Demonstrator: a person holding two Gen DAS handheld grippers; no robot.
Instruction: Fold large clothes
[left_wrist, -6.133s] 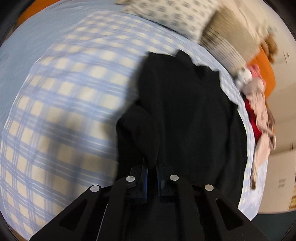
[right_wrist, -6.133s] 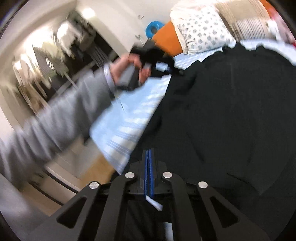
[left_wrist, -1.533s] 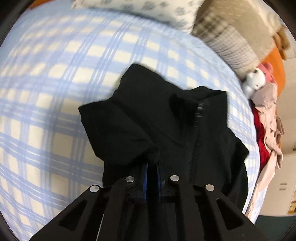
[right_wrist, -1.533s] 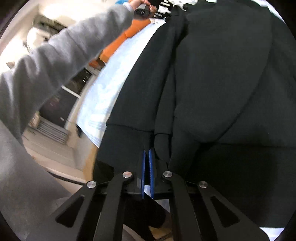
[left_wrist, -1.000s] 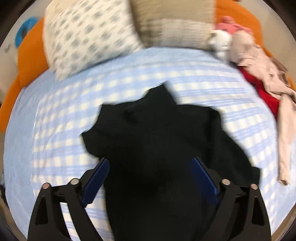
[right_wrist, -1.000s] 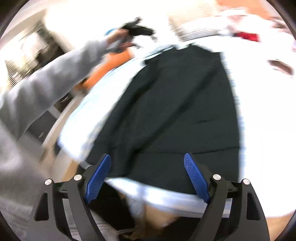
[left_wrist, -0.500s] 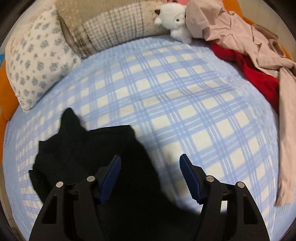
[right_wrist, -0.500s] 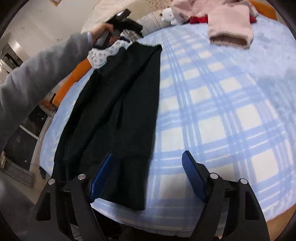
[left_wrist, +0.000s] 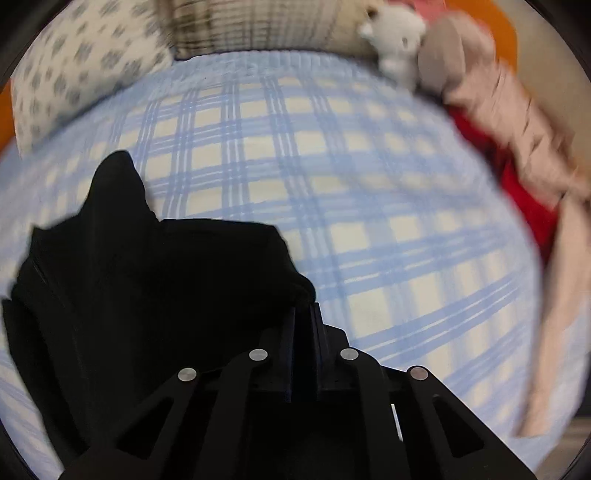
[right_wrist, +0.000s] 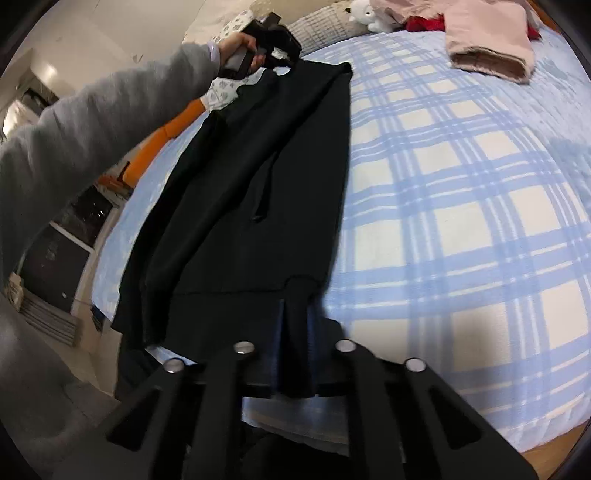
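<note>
Right wrist view: the right claw (right_wrist: 295, 314) is clenched on the near hem corner of a black garment (right_wrist: 258, 166), cloth pinched between its blue pads. From there the garment stretches away in a long narrow band along the left part of a bed (right_wrist: 461, 221) covered in blue-and-cream plaid. At its far end, a hand (right_wrist: 240, 51) in a grey sleeve (right_wrist: 92, 122) holds the left claw (right_wrist: 280, 44) against the garment's upper edge.

Left wrist view: the left claw (left_wrist: 303, 314) is clamped on a fold of the same black garment (left_wrist: 147, 295), which bunches at lower left on the plaid cover (left_wrist: 369, 221). Farther off, a patterned pillow (left_wrist: 81, 70) and a checked cushion (left_wrist: 258, 26) line the head of the bed, beside a white plush toy (left_wrist: 399, 40). Pink clothing (left_wrist: 517, 122) and a red item (left_wrist: 524, 195) lie along the right edge, blurred.
</note>
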